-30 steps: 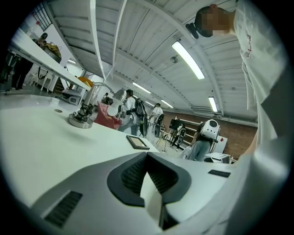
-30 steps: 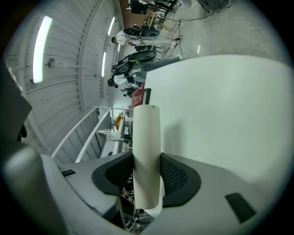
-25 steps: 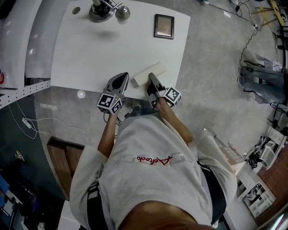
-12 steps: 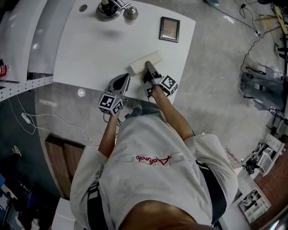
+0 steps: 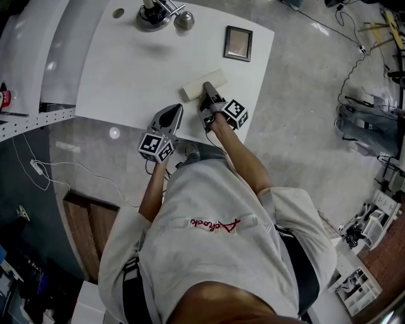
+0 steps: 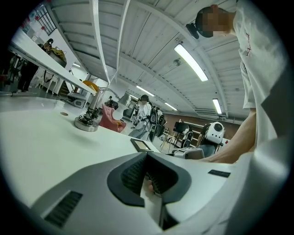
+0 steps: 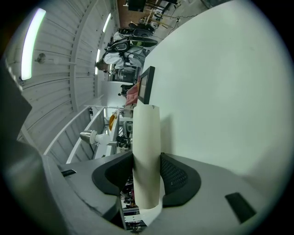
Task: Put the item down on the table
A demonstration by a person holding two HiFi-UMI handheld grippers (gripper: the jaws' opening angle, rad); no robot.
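The item is a long cream block [image 5: 215, 78], and my right gripper [image 5: 206, 92] is shut on its near end. It hangs low over the white table [image 5: 133, 69] near the front right. In the right gripper view the block [image 7: 146, 124] stands between the dark pads [image 7: 177, 176] and casts a narrow shadow right beside itself on the table. Whether it touches the tabletop I cannot tell. My left gripper [image 5: 173, 112] is at the table's front edge, left of the block, shut with nothing in it [image 6: 147, 173].
A small framed picture [image 5: 238, 43] lies at the table's far right. A metal stand [image 5: 150, 15] and a metal ball [image 5: 184, 21] are at the far edge. A shelf rail [image 5: 38, 117] runs at the left. Cables and boxes lie on the floor at the right.
My right gripper has carried the block forward, farther over the table away from the front edge. The left gripper has stayed where it was.
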